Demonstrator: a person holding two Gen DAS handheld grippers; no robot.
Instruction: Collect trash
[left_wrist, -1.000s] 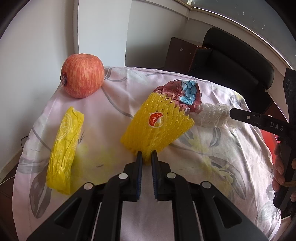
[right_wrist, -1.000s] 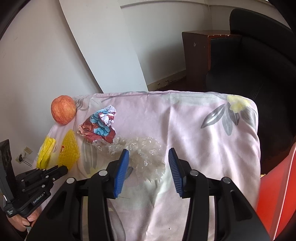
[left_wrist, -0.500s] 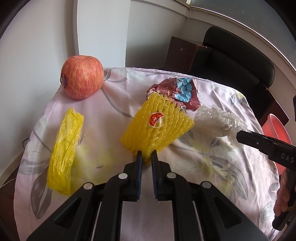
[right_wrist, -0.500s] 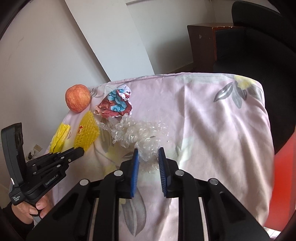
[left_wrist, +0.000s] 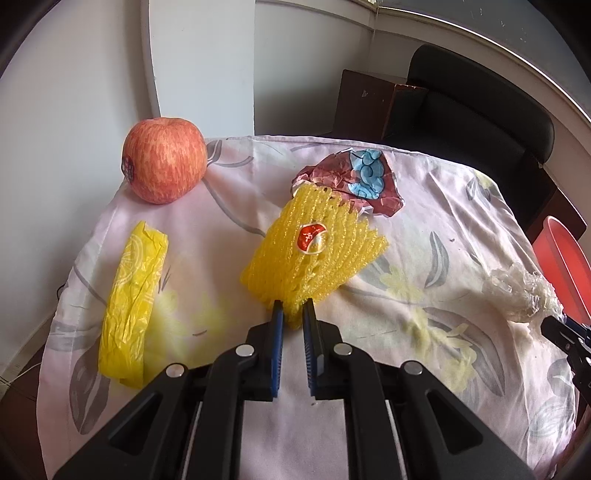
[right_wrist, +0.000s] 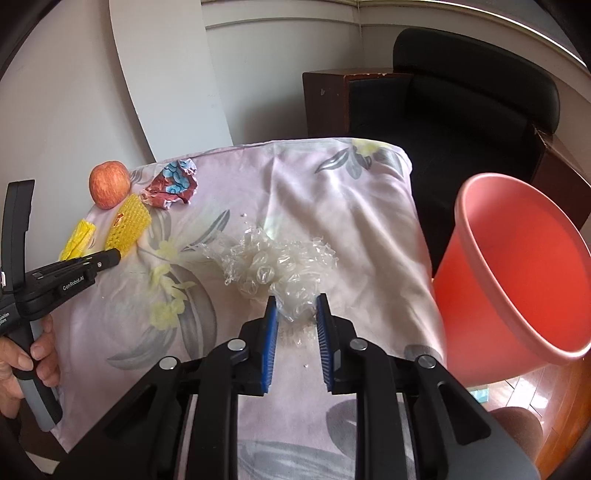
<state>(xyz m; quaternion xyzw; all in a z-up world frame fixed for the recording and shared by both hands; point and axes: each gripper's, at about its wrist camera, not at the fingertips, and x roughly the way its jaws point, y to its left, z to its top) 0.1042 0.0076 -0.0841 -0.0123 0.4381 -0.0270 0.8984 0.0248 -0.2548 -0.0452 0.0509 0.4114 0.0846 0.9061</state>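
Note:
My left gripper (left_wrist: 293, 309) is shut on the near edge of a yellow foam fruit net (left_wrist: 314, 251) that lies on the floral cloth (left_wrist: 424, 229). My right gripper (right_wrist: 295, 306) is shut on a crumpled clear plastic wrap (right_wrist: 273, 258) near the cloth's right edge; the wrap also shows in the left wrist view (left_wrist: 521, 288). A crumpled red and blue wrapper (left_wrist: 351, 177) lies behind the net. A folded yellow plastic bag (left_wrist: 133, 299) lies at the left. A red bucket (right_wrist: 517, 273) stands right of the table.
An apple (left_wrist: 164, 168) sits at the far left corner of the cloth. A black armchair (right_wrist: 461, 103) and a dark wooden cabinet (right_wrist: 325, 99) stand behind the table. White walls close the left and back.
My right gripper closed on the clear plastic wrap and dragged it right, toward the table's edge and the red bucket. My left gripper stayed shut on the yellow net.

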